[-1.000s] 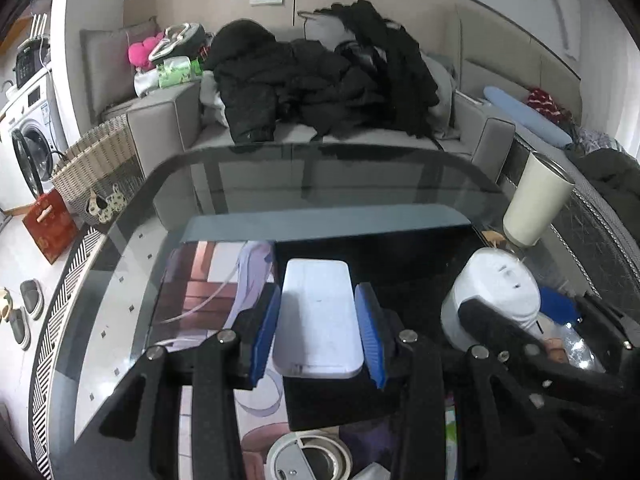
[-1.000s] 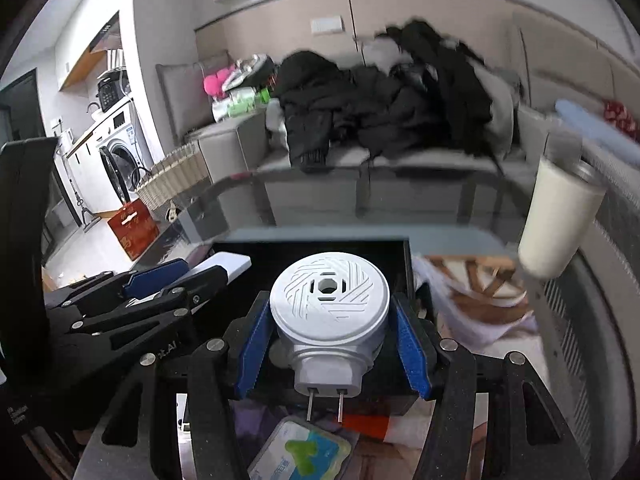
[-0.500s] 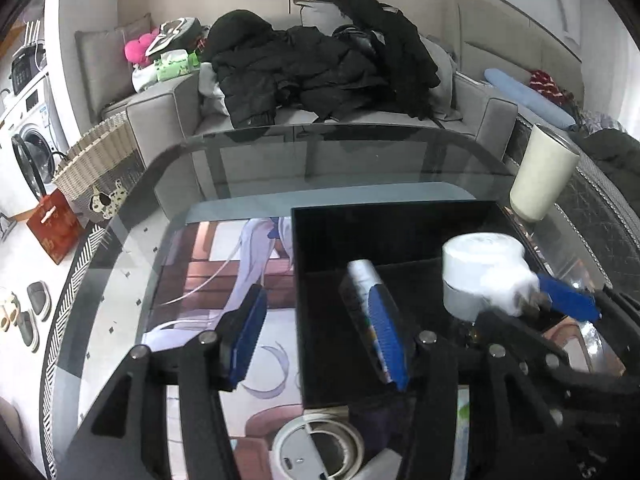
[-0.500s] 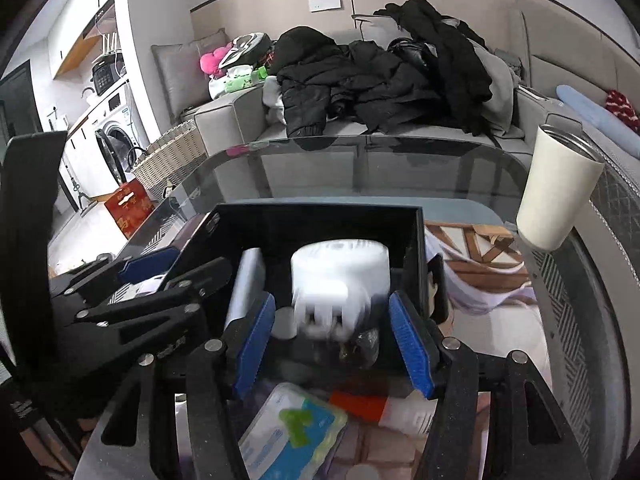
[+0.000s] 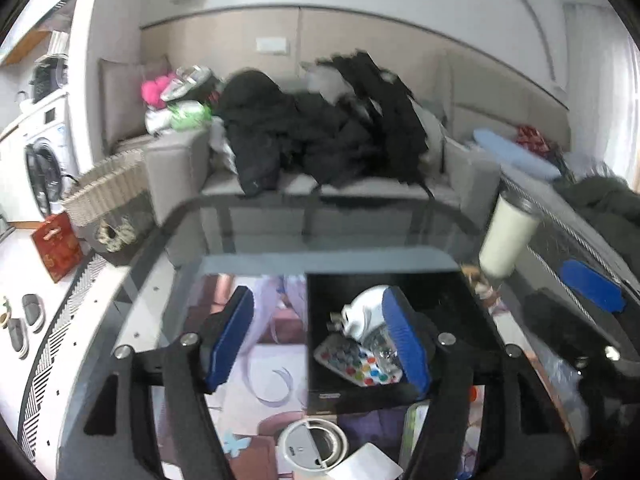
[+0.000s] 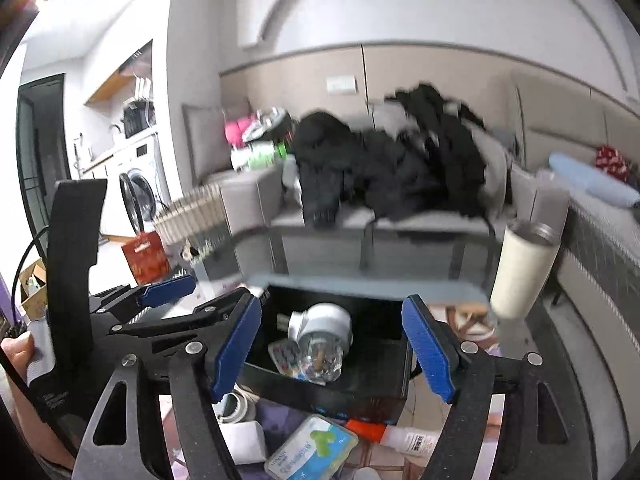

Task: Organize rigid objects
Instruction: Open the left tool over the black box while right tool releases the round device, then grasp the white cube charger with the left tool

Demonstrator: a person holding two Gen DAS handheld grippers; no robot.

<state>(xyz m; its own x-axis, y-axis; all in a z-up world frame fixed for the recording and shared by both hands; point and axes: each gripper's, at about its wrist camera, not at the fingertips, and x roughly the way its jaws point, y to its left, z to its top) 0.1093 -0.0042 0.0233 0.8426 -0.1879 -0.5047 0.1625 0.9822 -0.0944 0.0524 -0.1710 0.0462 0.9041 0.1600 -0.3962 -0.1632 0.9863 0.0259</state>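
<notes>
A black box (image 5: 384,280) stands on the glass table (image 5: 280,232). Inside it lie a white plug-in device (image 5: 360,314), a pad of coloured buttons (image 5: 356,364) and a small clear item (image 6: 320,360). My left gripper (image 5: 318,336) hangs above the box's left wall, its jaws opening with nothing gripped. My right gripper (image 6: 332,350) hovers over the box's near wall (image 6: 332,394), jaws also opening and empty, with the plug-in device (image 6: 324,322) lying below them. The white flat case is not visible.
A white cup (image 5: 506,236) stands at the table's right edge. Near me lie a round grey lid (image 5: 314,442), a green blister pack (image 6: 312,450) and an orange-capped tube (image 6: 384,432). A sofa heaped with dark clothes (image 5: 320,136) sits behind. A hand (image 6: 16,352) grips the left handle.
The left gripper let go of the white flat case and the right let go of the plug-in device; both dropped into the black box. Both grippers drew back and up, jaws wider.
</notes>
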